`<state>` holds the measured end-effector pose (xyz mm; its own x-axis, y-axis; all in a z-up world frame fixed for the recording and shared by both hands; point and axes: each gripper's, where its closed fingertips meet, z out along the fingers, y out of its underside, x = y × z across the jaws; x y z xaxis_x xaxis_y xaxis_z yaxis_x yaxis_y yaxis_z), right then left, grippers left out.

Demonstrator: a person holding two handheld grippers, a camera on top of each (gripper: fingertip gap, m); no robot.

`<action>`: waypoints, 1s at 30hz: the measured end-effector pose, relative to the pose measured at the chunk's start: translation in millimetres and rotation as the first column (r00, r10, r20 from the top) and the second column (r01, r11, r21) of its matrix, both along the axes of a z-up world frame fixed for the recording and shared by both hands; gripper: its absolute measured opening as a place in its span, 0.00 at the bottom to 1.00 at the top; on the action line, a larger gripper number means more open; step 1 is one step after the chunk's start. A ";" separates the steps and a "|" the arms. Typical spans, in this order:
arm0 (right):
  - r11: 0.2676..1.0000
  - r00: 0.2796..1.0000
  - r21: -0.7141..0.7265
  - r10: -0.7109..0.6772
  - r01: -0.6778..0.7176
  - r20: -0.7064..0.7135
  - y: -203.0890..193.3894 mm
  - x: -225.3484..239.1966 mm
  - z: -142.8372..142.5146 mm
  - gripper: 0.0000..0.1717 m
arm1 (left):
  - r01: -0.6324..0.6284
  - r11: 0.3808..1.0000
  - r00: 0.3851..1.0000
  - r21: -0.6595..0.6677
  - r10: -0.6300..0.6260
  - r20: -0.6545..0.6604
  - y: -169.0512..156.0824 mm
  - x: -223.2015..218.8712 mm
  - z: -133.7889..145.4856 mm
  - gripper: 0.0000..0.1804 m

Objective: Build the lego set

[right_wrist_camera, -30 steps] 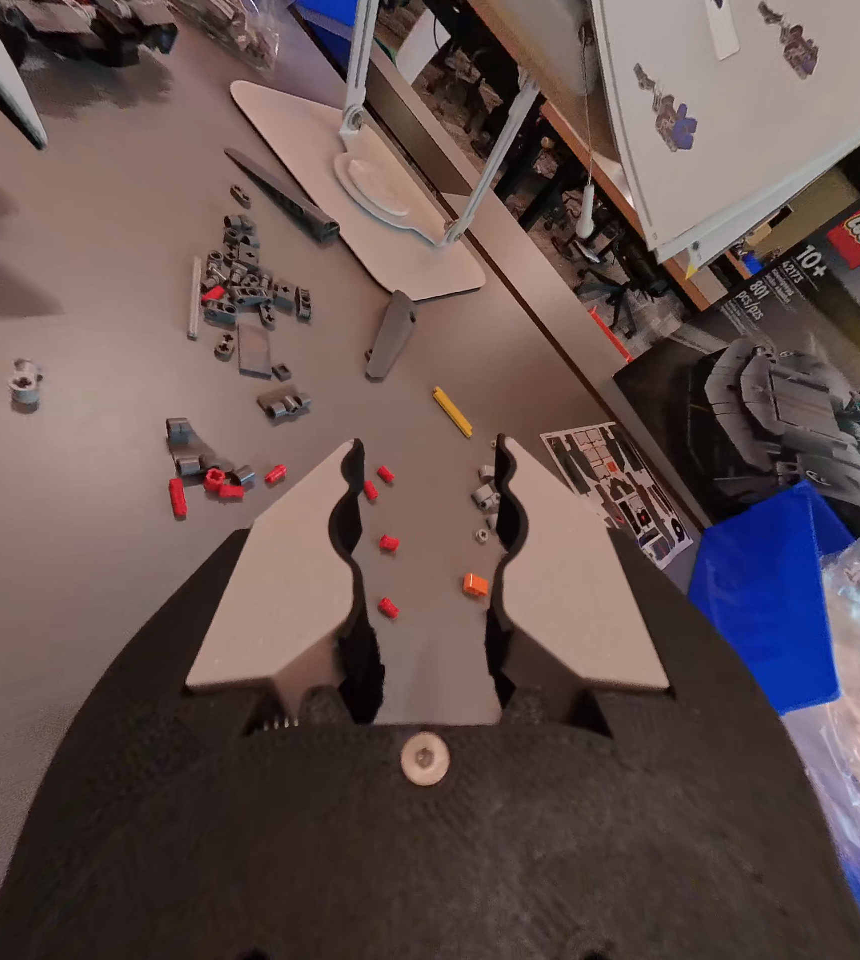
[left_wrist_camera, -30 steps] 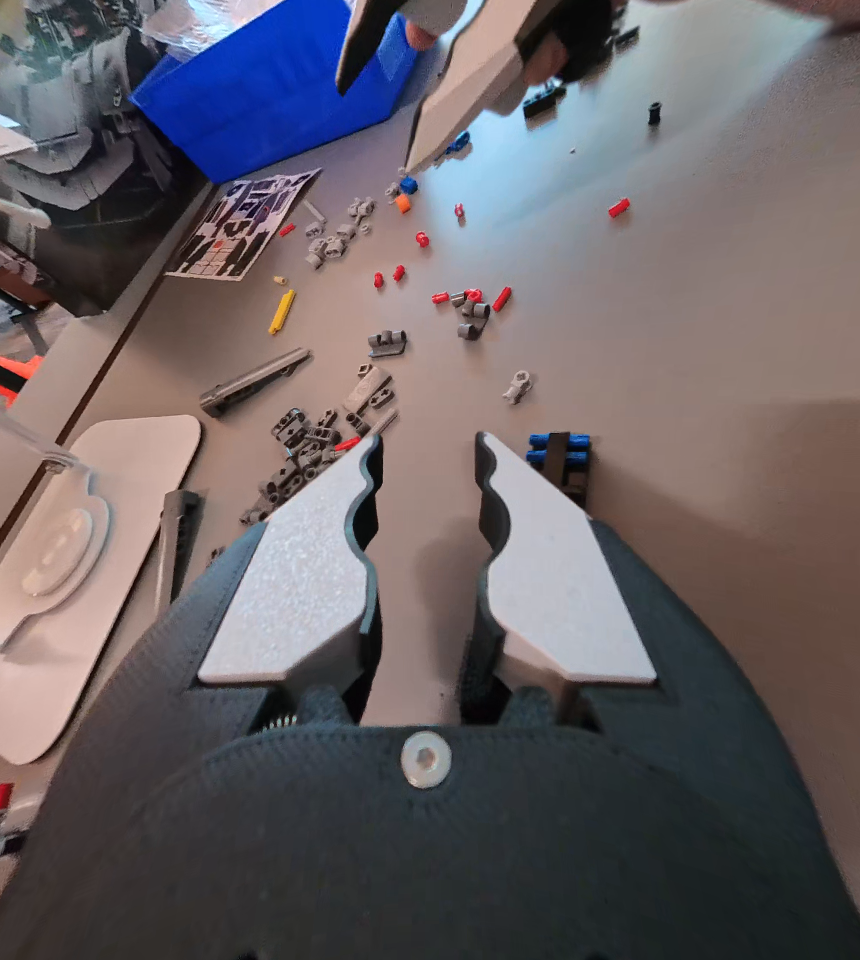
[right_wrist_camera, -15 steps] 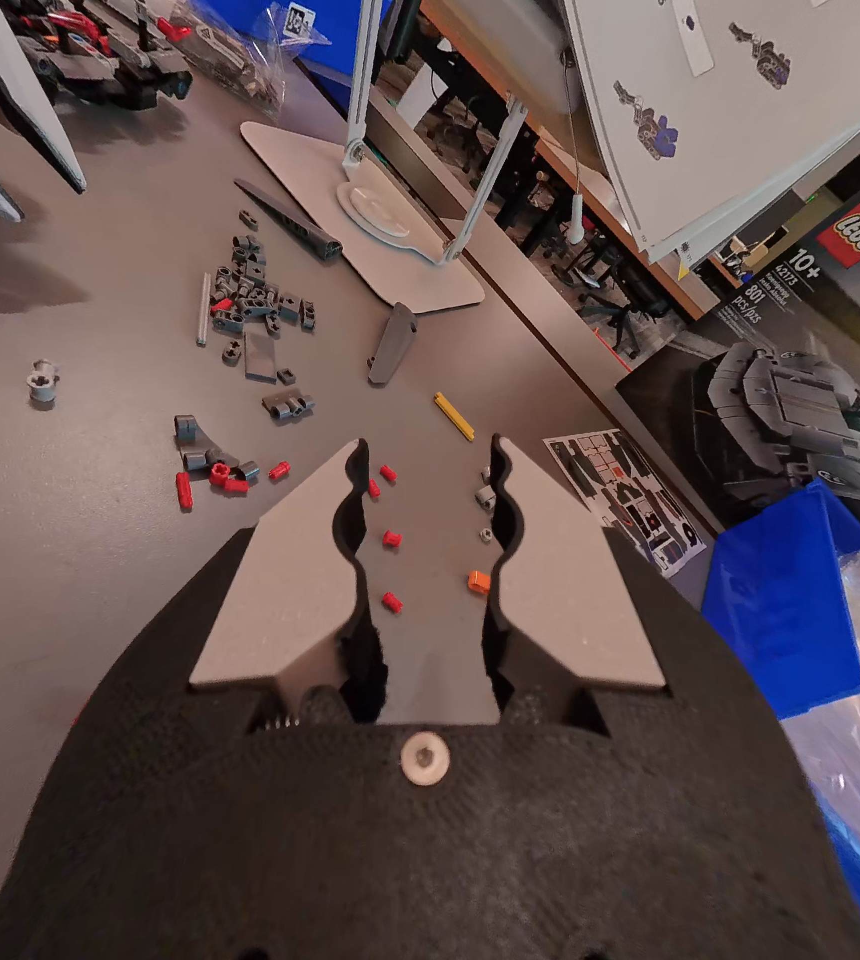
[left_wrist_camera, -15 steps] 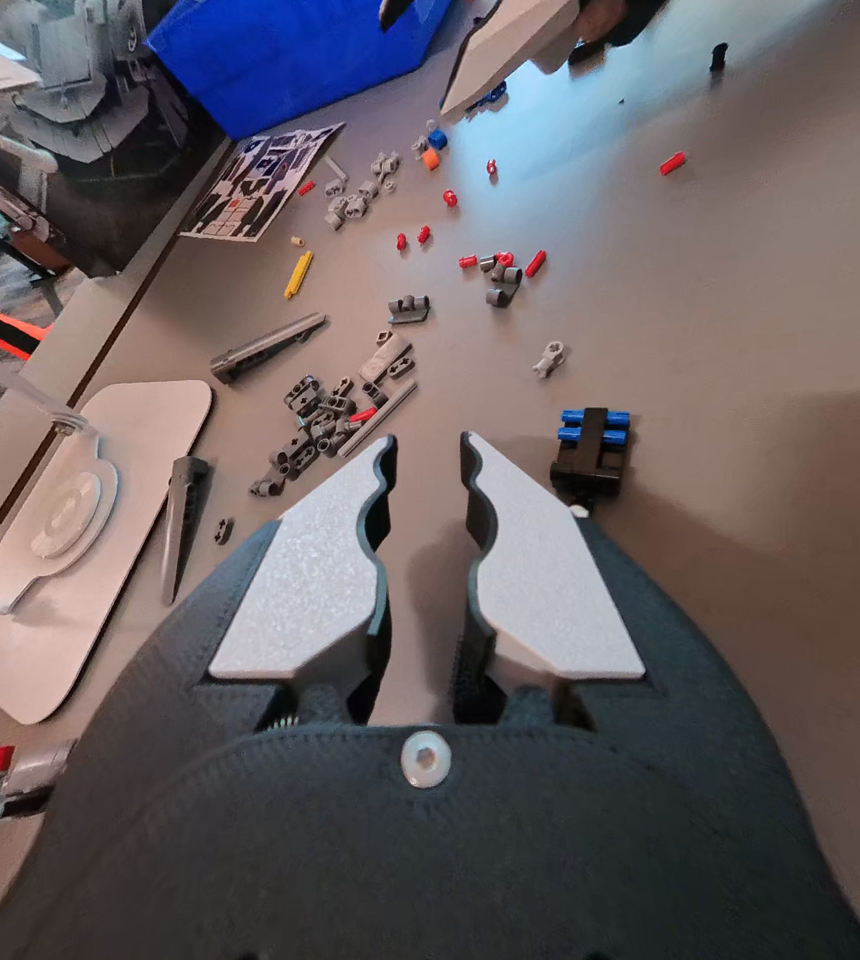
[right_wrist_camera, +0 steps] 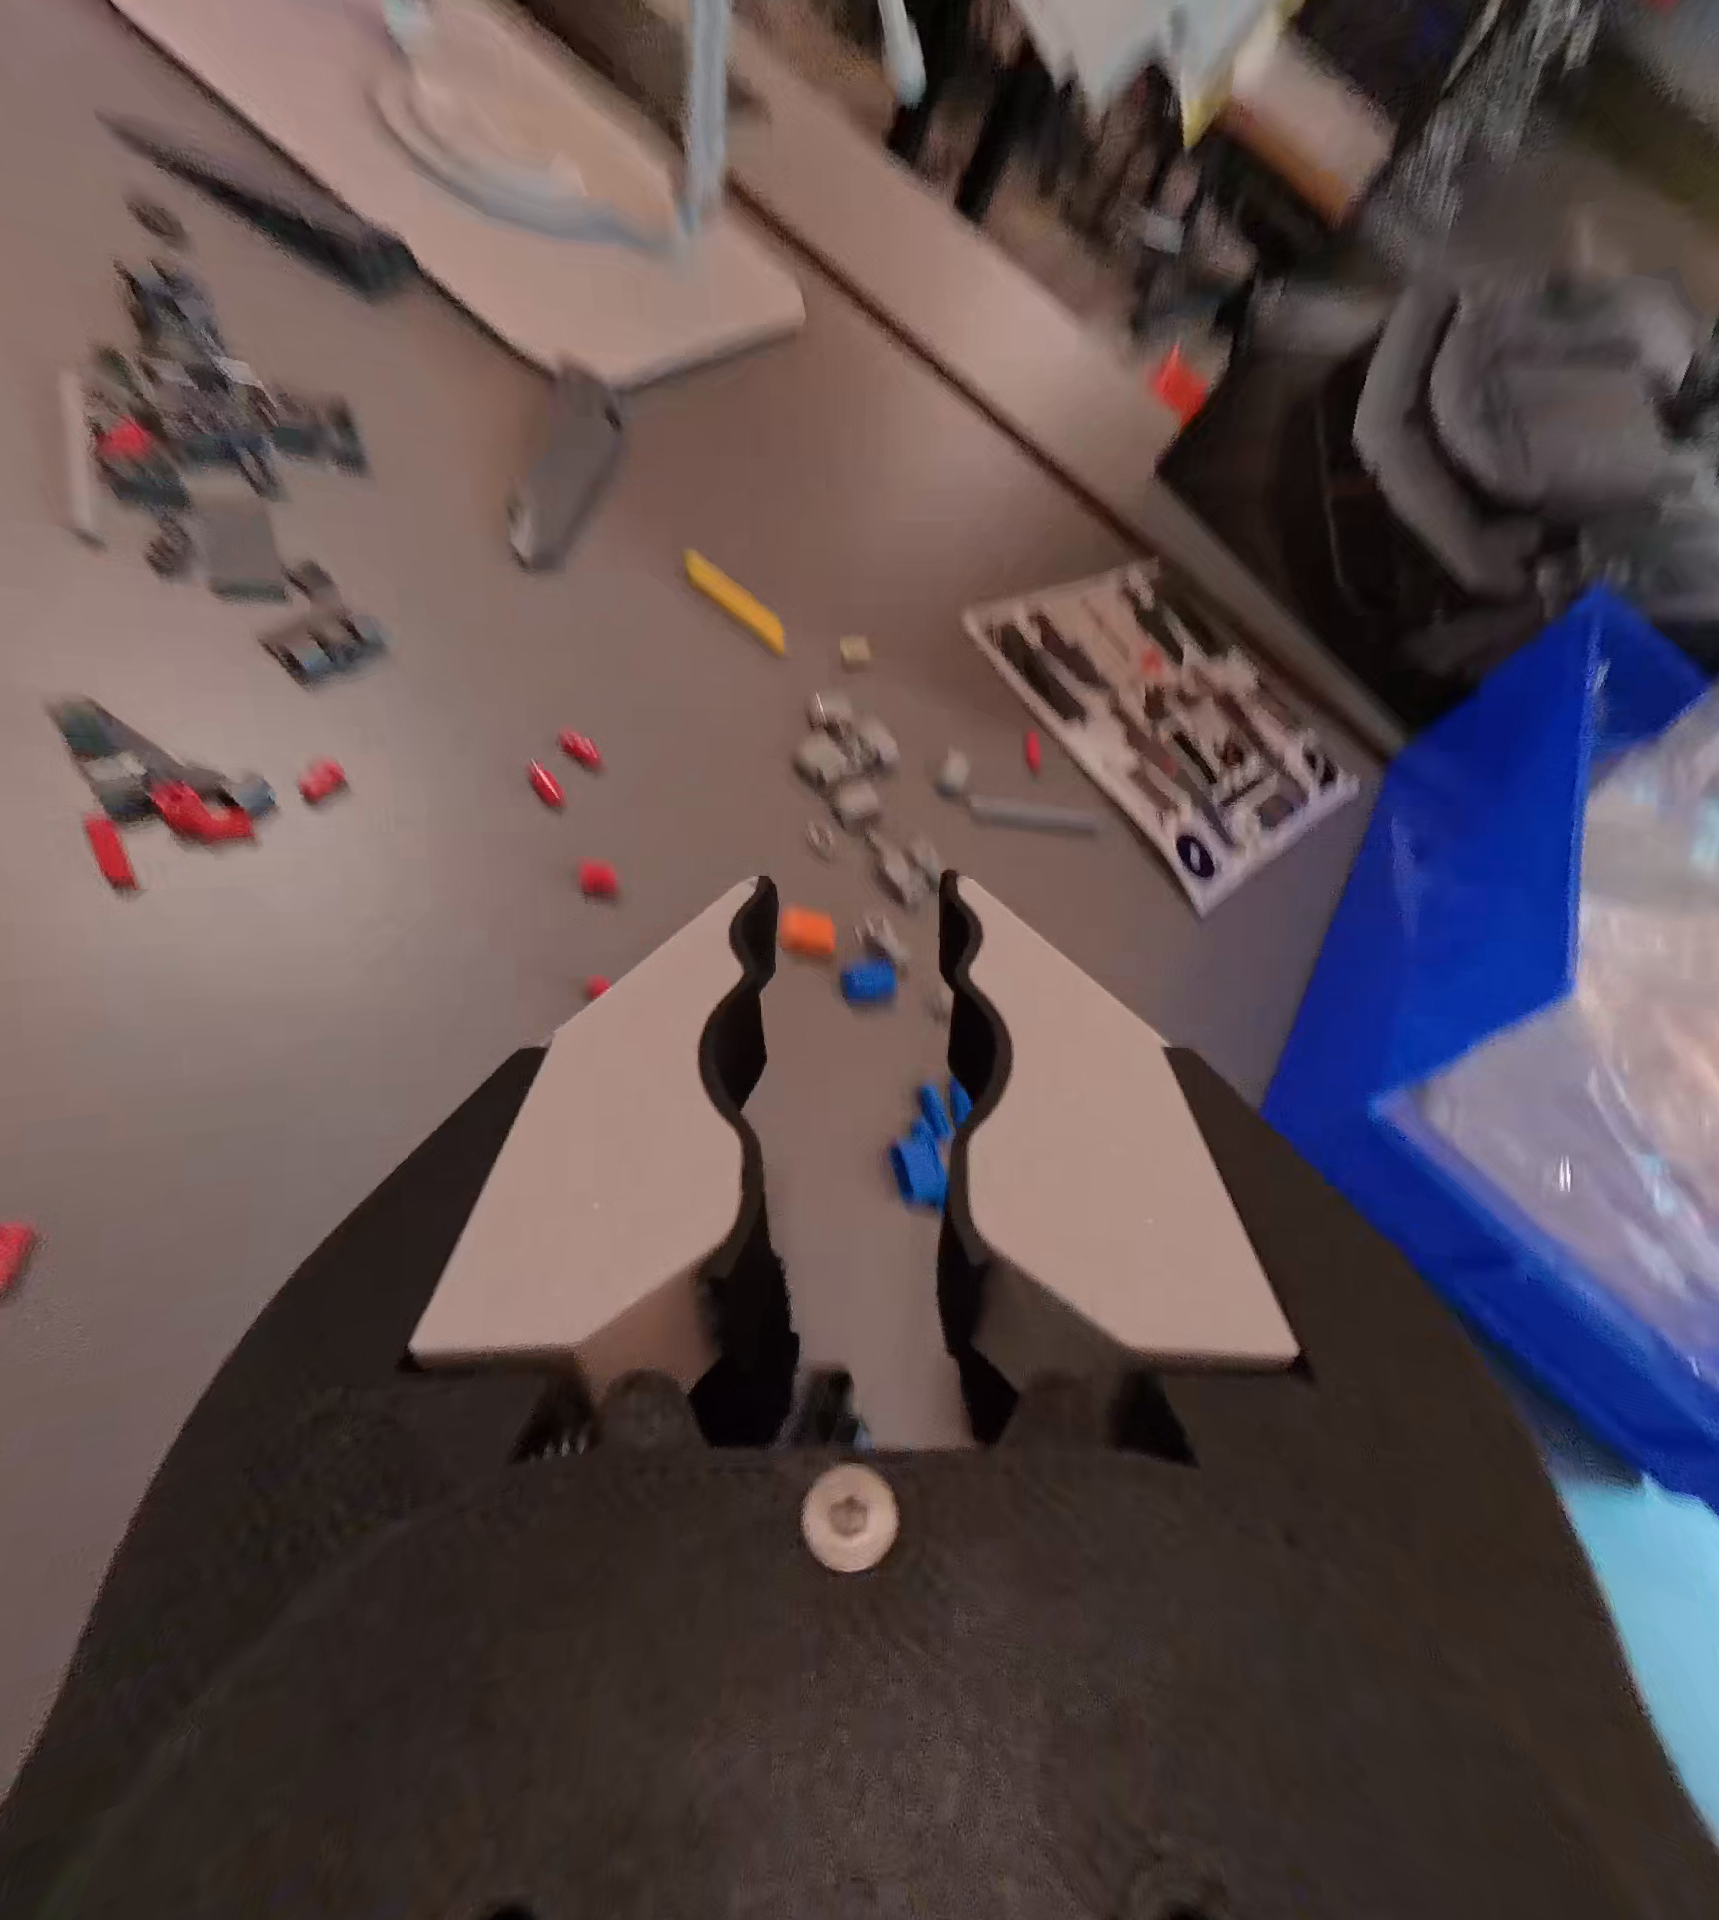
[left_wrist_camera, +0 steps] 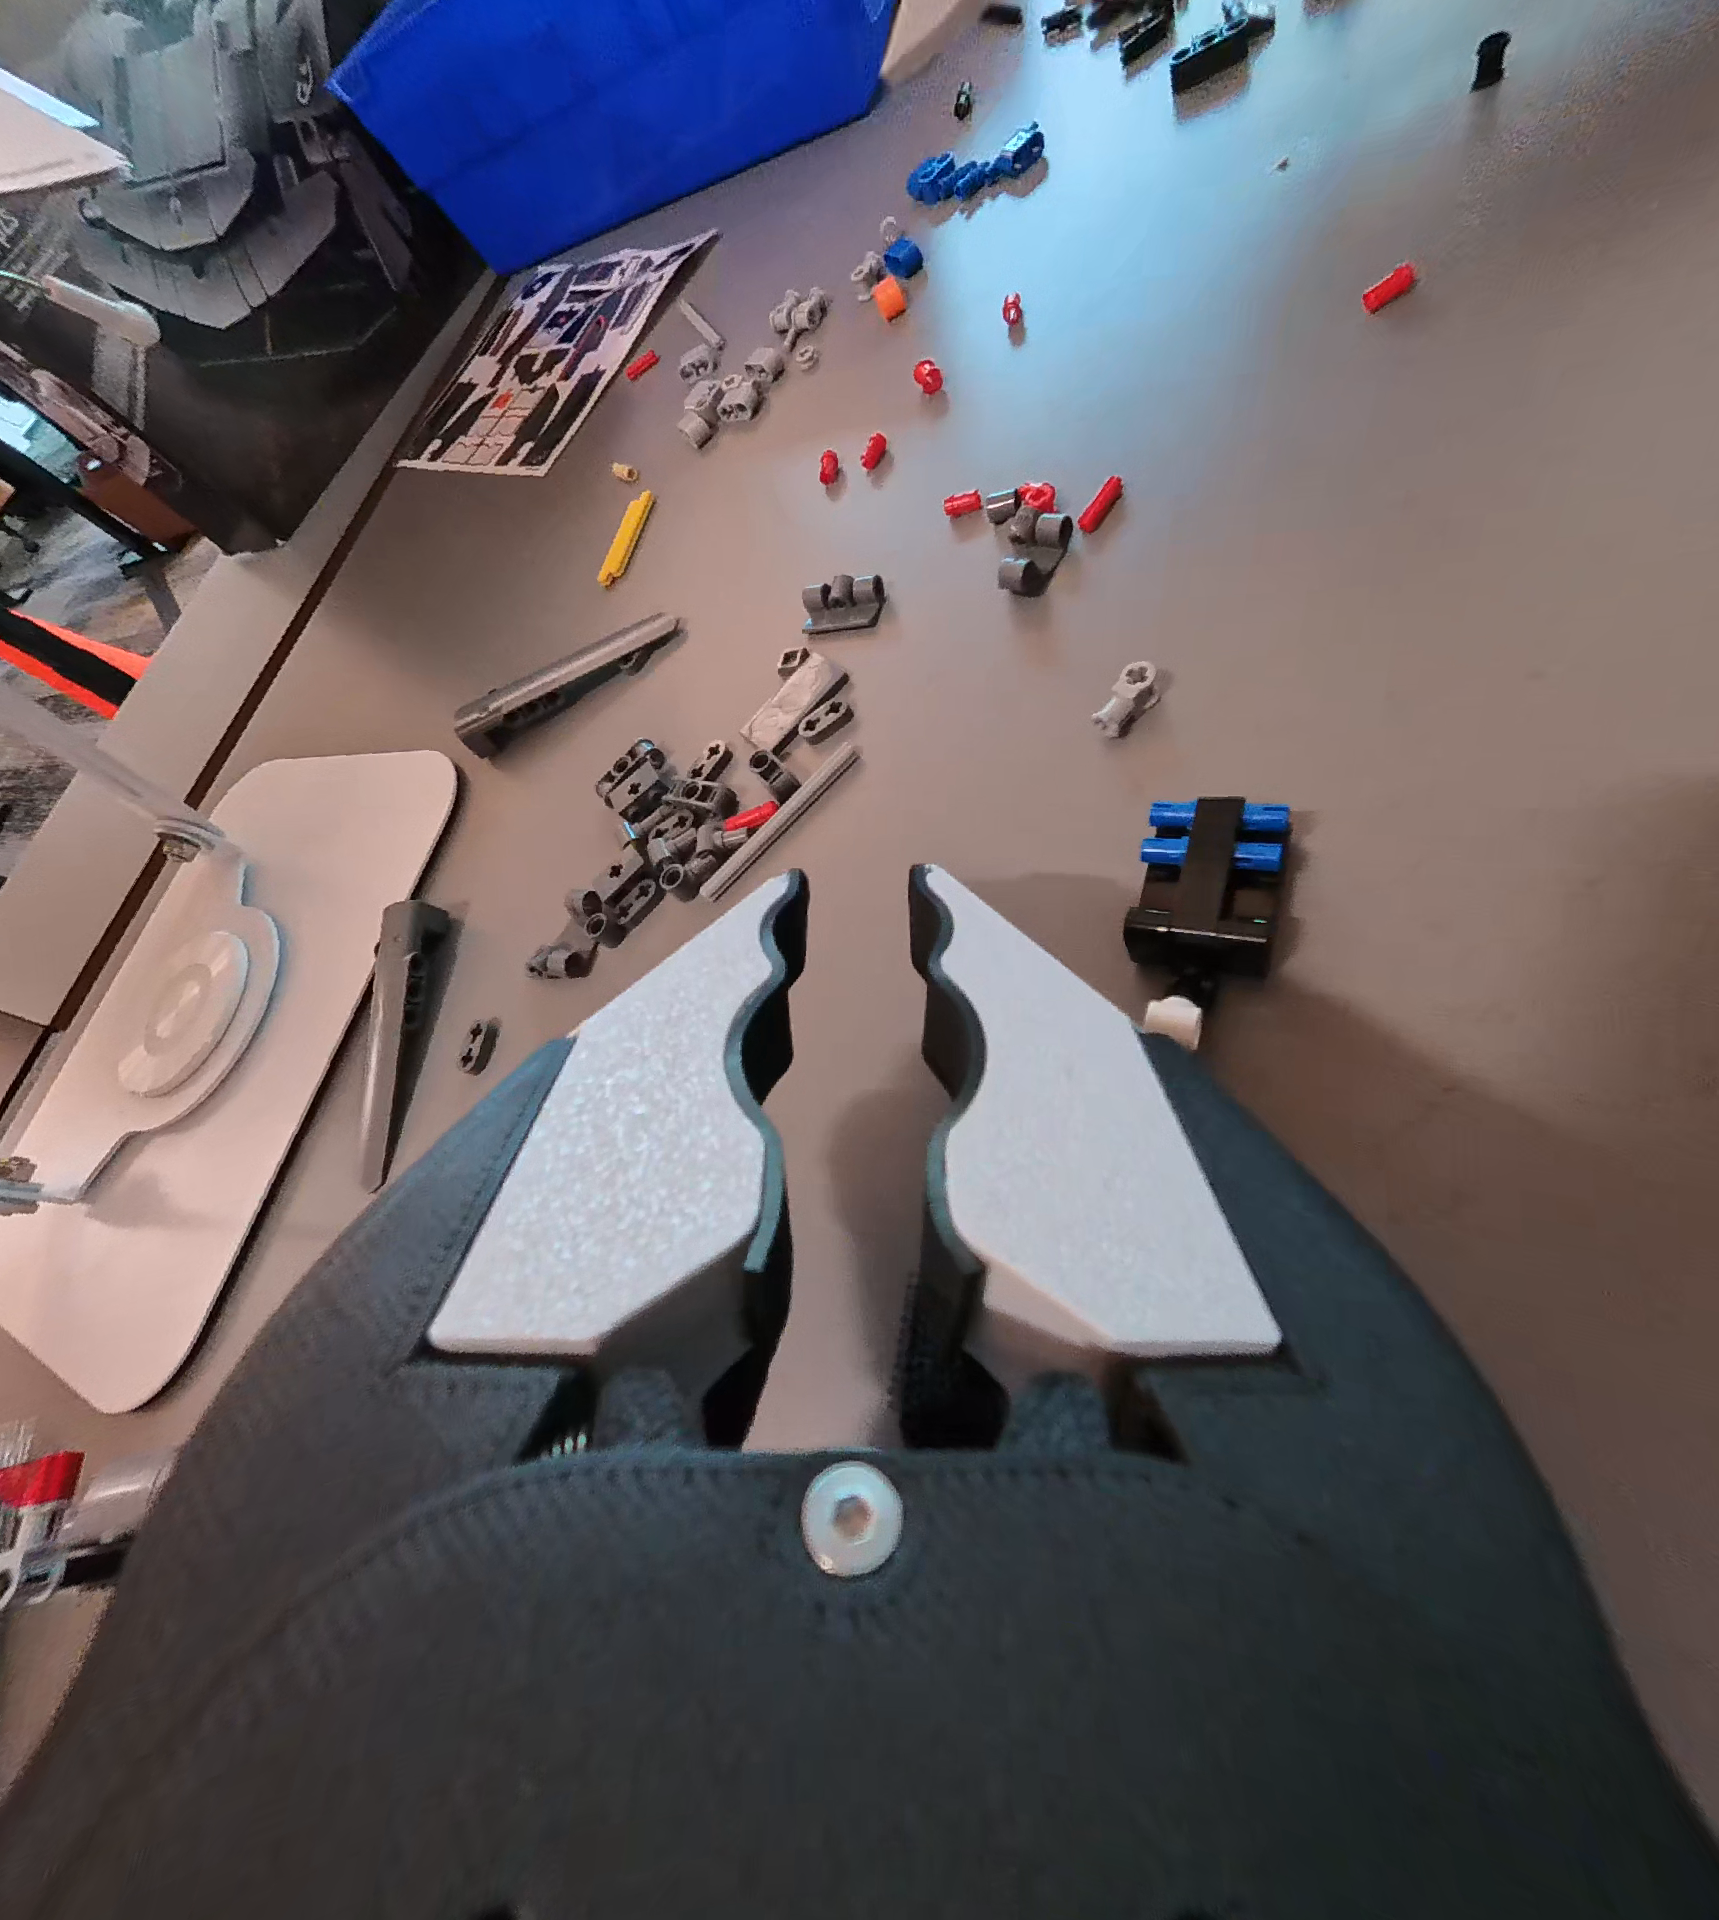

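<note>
Between the left gripper's (left_wrist_camera: 857, 883) fingers only bare grey tabletop (left_wrist_camera: 1457, 644) shows; the jaws stand narrowly parted and hold nothing. Just beside its right finger sits a small black block assembly with blue pins (left_wrist_camera: 1206, 878), apart from the pad, with a white peg (left_wrist_camera: 1175, 1020) at its near end. On the other side, near the left fingertip, lies a heap of dark grey connector pieces (left_wrist_camera: 663, 831) with a grey axle rod (left_wrist_camera: 782, 821) along its edge, likely tipped out together. Farther off lie a dark grey beam (left_wrist_camera: 564, 686), a yellow axle (left_wrist_camera: 624, 538), scattered red pins (left_wrist_camera: 1099, 504) and a sticker sheet (left_wrist_camera: 554, 353). A white stand base (left_wrist_camera: 335, 852) rests at the table's edge, and a blue bin (left_wrist_camera: 606, 104) and a dark printed box (left_wrist_camera: 211, 260) stand at the far side, clear of the loose parts.

The right gripper (right_wrist_camera: 850, 883) hangs above the table, its view blurred. Its jaws are moderately apart and empty: an orange piece (right_wrist_camera: 808, 930), a blue piece (right_wrist_camera: 870, 982) and a cluster of blue pins (right_wrist_camera: 922, 1153) appear in the gap, but they seem to lie on the table below, untouched by the pads. Beyond the tips are light grey connectors (right_wrist_camera: 844, 758), then the sticker sheet, with the blue bin, holding a clear plastic bag (right_wrist_camera: 1665, 987), to the right.
</note>
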<state>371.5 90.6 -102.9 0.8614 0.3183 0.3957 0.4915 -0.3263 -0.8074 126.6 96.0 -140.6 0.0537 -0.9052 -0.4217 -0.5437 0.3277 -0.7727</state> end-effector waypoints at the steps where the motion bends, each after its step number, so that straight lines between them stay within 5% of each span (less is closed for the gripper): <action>1: 0.998 1.000 -0.054 -0.027 0.027 0.000 -3.1 12.9 -7.2 0.17 | 0.001 1.000 1.000 -0.001 -0.001 0.003 -0.4 -0.3 0.6 0.10; 7: 0.955 0.996 -0.287 -0.084 0.070 -0.037 -7.5 54.4 -43.5 0.24 | 0.006 1.000 1.000 0.002 -0.006 -0.010 -0.4 0.0 -1.8 0.09; 14: 0.896 1.000 -0.442 -0.026 0.024 0.003 6.1 72.1 -57.8 0.19 | 0.005 1.000 1.000 -0.003 -0.005 -0.015 1.0 -0.7 -2.7 0.09; 30: 0.863 0.998 -0.502 0.065 -0.065 -0.017 15.1 73.3 -66.5 0.03 | 0.018 1.000 0.999 -0.007 -0.018 -0.032 0.6 -0.5 -5.4 0.09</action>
<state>444.9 105.6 -169.4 0.8321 0.5289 0.1674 0.5255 -0.6549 -0.5430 126.1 96.5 -145.9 0.0244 -0.9088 -0.4166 -0.5620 0.3321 -0.7575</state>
